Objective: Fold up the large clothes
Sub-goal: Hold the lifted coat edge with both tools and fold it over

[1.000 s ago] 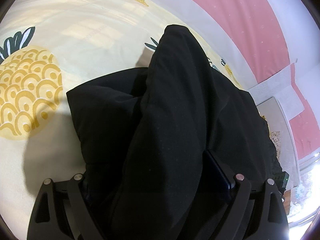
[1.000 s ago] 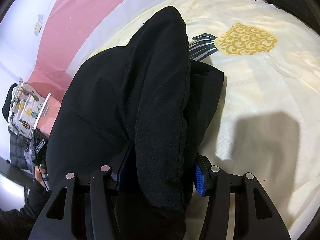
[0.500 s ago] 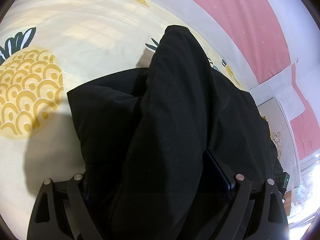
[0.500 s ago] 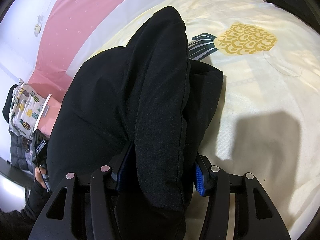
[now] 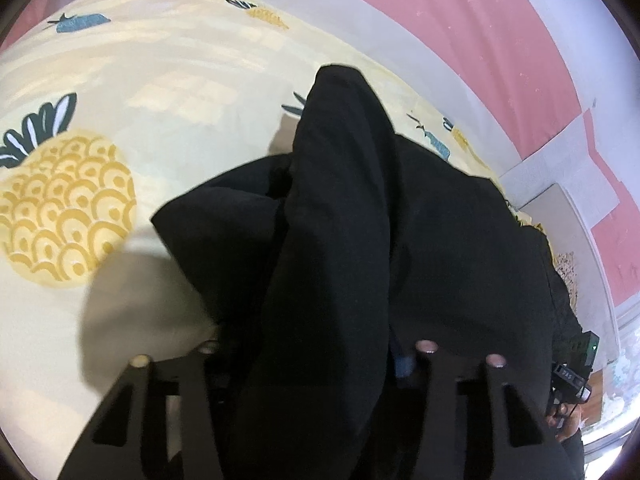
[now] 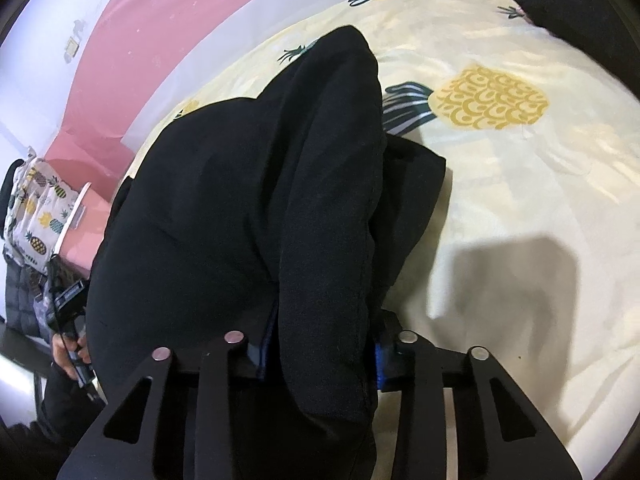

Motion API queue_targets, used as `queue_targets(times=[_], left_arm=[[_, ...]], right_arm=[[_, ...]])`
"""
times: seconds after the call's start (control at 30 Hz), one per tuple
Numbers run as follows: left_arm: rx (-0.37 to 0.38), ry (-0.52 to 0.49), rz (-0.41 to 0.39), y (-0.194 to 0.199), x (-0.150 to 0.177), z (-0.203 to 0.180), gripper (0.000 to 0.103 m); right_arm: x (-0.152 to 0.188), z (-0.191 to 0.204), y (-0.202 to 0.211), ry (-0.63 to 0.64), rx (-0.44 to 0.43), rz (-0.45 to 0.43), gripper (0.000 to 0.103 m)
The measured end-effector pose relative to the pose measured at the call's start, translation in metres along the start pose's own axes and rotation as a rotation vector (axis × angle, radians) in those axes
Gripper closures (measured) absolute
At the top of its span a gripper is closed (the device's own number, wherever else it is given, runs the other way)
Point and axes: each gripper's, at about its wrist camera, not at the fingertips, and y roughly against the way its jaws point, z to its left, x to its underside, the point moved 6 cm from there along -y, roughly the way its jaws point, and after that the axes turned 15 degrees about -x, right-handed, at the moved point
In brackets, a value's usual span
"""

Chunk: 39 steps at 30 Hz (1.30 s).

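Observation:
A large black garment (image 5: 344,208) lies bunched on a cream bedsheet with pineapple prints (image 5: 160,92). My left gripper (image 5: 316,356) is shut on a thick fold of it that rises between the fingers and hides the pads. In the right wrist view the same black garment (image 6: 256,200) fills the middle. My right gripper (image 6: 320,356) is shut on another thick fold, with blue pads showing at both sides. The garment's lower layers rest on the sheet (image 6: 520,208).
A second black garment (image 6: 576,4) lies at the sheet's far right corner. A pink and white wall (image 5: 460,28) runs behind the bed. A pineapple-print cloth (image 6: 36,208) hangs at the left. A person's hand holds a device (image 6: 70,340) at the lower left.
The left wrist view has shifted: more of the sheet's far edge shows and the frame is slightly blurred, so the left gripper is moving with the fold. The right gripper has barely moved.

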Motion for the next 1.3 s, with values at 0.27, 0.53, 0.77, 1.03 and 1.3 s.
queue_targets(times=[0.27,0.53,0.77,1.03,1.3], left_arm=[[0.012,0.009,-0.067,0.041,-0.003,0.001,0.071],[0.041,-0.01,-0.114,0.074,-0.014,-0.002,0.071],[0.043,0.002,-0.141,0.081,-0.037,0.006,0.071],[0.033,0.061,-0.176,0.083,-0.079,0.035,0.071],[0.002,0.1,-0.226,0.09,-0.137,0.077,0.071]], right_arm=[[-0.009,0.041,0.032,0.059,0.015,-0.069,0.075],[-0.011,0.077,0.052,0.123,-0.002,-0.104,0.075],[-0.018,0.083,0.052,0.146,-0.029,-0.123,0.075],[-0.047,0.113,0.019,0.175,-0.073,-0.129,0.075],[-0.09,0.154,-0.033,0.212,-0.132,-0.125,0.075]])
